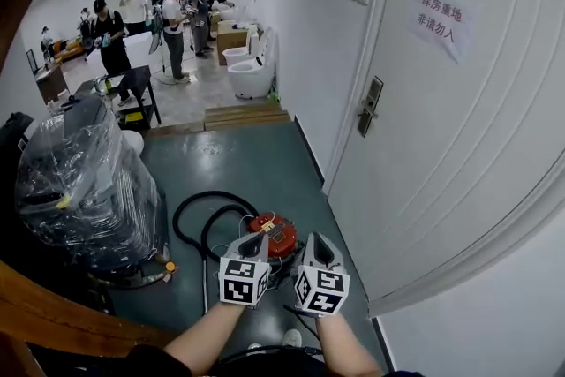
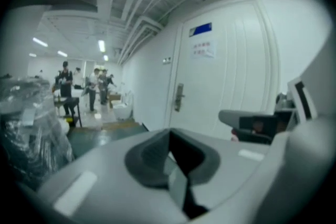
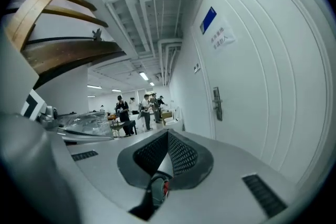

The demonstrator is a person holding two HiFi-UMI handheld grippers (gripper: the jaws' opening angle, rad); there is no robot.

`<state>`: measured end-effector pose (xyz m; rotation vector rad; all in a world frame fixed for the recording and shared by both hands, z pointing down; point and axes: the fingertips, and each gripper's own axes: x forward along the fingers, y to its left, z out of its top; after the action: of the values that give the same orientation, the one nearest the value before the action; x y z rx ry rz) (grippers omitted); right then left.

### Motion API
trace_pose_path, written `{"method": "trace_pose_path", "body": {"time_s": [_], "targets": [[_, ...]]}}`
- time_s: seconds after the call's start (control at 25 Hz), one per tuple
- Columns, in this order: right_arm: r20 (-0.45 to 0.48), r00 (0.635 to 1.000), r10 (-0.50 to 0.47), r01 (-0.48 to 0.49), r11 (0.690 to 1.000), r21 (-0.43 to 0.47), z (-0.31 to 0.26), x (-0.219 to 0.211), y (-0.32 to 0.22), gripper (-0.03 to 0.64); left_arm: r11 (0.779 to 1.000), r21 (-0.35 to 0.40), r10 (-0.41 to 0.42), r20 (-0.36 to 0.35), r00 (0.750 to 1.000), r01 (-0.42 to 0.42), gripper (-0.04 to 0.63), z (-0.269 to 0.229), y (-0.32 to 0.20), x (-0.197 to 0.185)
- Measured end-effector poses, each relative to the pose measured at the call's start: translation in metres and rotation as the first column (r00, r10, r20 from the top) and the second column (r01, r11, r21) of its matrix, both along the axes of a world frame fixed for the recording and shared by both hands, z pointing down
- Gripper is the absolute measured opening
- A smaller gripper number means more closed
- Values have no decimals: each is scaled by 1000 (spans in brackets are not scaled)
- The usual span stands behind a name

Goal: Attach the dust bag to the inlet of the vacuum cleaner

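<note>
Red vacuum cleaner (image 1: 281, 236) below L tongs (image 1: 253, 241) & R tongs (image 1: 318, 243), both pressed together, empty, side-by-side, aimed fwd.

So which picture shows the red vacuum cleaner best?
The head view: the red vacuum cleaner sits in plain sight on the floor. The right gripper view gives only a red speck, perhaps it; the left gripper view shows none.
</note>
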<state>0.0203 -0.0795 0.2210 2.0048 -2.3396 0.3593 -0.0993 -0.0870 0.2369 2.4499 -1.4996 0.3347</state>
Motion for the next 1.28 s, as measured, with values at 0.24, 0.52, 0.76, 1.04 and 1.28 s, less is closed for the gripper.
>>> {"method": "trace_pose_path", "body": {"time_s": [0.24,0.52,0.76,1.04,1.28], "targets": [[-1,1000,-21,21,995,94,-65,13,-2,-2,984,180,15,-23,1000,-10,0,-81,3,27],[14,995,-100,98,991,92,-71,4,-2,-2,980,198,38,-40,998,-30,0,-93,-4,45],[-6,996,-92,92,993,77,-68,10,-13,-2,986,169,10,-61,998,0,0,-93,-20,43],[-7,994,-107,107,991,74,-67,8,-26,-2,987,158,-24,-39,999,30,0,-88,-32,39],[-5,992,-129,129,988,85,-70,7,-33,-2,986,163,-27,-21,999,30,0,-90,-37,45]]}}
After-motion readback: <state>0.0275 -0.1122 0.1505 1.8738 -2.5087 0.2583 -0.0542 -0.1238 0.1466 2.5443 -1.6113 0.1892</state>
